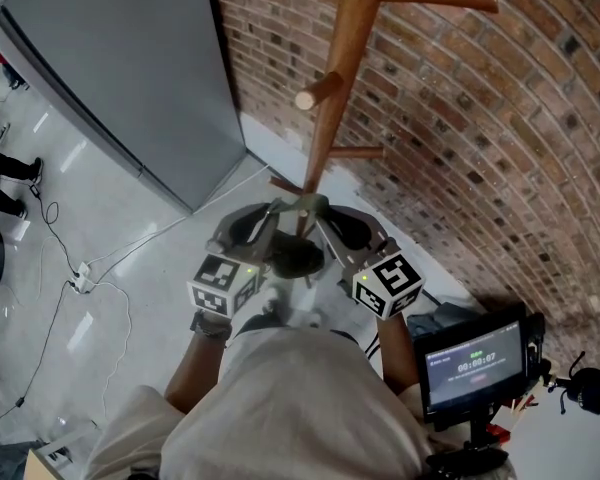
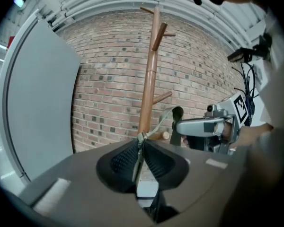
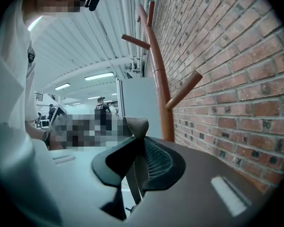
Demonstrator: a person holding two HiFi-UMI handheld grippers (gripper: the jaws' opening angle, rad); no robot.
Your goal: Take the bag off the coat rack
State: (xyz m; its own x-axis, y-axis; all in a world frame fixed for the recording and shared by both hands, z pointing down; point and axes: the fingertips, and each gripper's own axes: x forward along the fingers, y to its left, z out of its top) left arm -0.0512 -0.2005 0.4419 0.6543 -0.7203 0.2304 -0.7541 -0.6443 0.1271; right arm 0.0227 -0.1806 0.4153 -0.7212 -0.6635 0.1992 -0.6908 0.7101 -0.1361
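- Step in hand: lifting the bag's strap (image 3: 136,126) off the coat rack (image 1: 332,108), both tools on it.
- Left gripper (image 2: 140,150): jaws narrow, pads pinched on a thin edge of the strap.
- Right gripper (image 3: 135,150): jaws narrow, clamped on the webbing, with a loop of it standing above the pads.
- Bag (image 1: 296,258): dark body hangs between and just below the two grippers, right beside the rack's pole. It is mostly hidden by the tools.
- In the left gripper view the strap runs across to the right gripper, close by the low peg (image 2: 164,135). Cannot tell whether it is clear of the peg tip.
- Judged progress: strap gripped, bag not yet away from the rack.
- Next move calls for both grips held firm, the strap raised past the peg tip, then drawn back toward the person. Hands should stay level so the bag does not swing into the pole.
- Floor (image 1: 130,268): pale and glossy, with thin cables (image 1: 55,243) trailing across it.
- Room: brick wall (image 1: 460,118) behind the rack and a grey panel (image 1: 130,68) at left. A small screen (image 1: 475,363) sits on a stand at the person's right, with people far off in the right gripper view.
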